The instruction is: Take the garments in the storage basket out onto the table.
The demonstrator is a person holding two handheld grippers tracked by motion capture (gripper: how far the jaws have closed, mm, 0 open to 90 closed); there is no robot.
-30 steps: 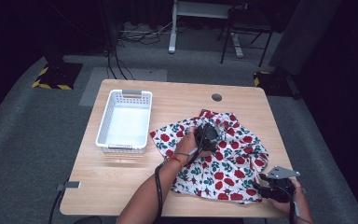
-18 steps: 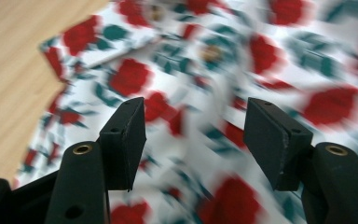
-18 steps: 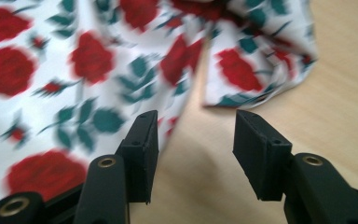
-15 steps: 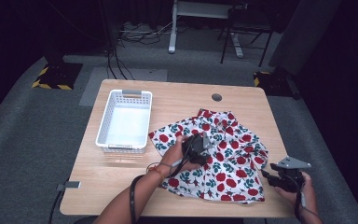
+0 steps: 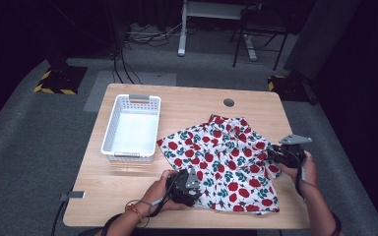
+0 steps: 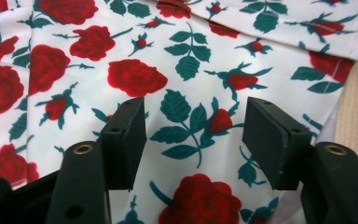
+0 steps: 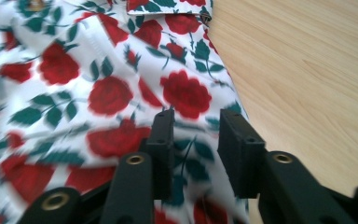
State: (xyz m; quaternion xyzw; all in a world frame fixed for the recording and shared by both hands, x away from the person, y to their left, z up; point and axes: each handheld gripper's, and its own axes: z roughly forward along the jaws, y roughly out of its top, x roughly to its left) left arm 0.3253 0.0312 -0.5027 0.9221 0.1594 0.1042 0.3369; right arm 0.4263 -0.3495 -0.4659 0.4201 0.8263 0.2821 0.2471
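Two grippers work a rose-print garment (image 5: 224,164) spread on the right half of the bench (image 5: 128,196). Versus a second ago, the left gripper (image 5: 189,186) sits lower on the cloth, off the middle and now at the near-left hem close to the bench's front edge; the cloth's near-left part lies flatter and more spread. Right gripper (image 5: 275,156) has come up and inward from the near-right corner to the garment's right edge. Left jaws are released, standing wide over flat cloth in the left gripper view, pads (image 6: 126,140) clear of the print, nothing pinched. Right jaws have just been closing; in the right gripper view they stand narrow with cloth lying in the gap, pads (image 7: 163,140) not visibly pressing, so read as released. Garment's right hem runs along bare wood near the bench's right edge; its near hem lies just short of the front edge; its far end points toward the round cable hole (image 5: 229,102). White basket (image 5: 109,133) stands on the left half, just beside the garment's left tip, not touching. Open wood at the far strip, the near-left corner and the strip right of the cloth.
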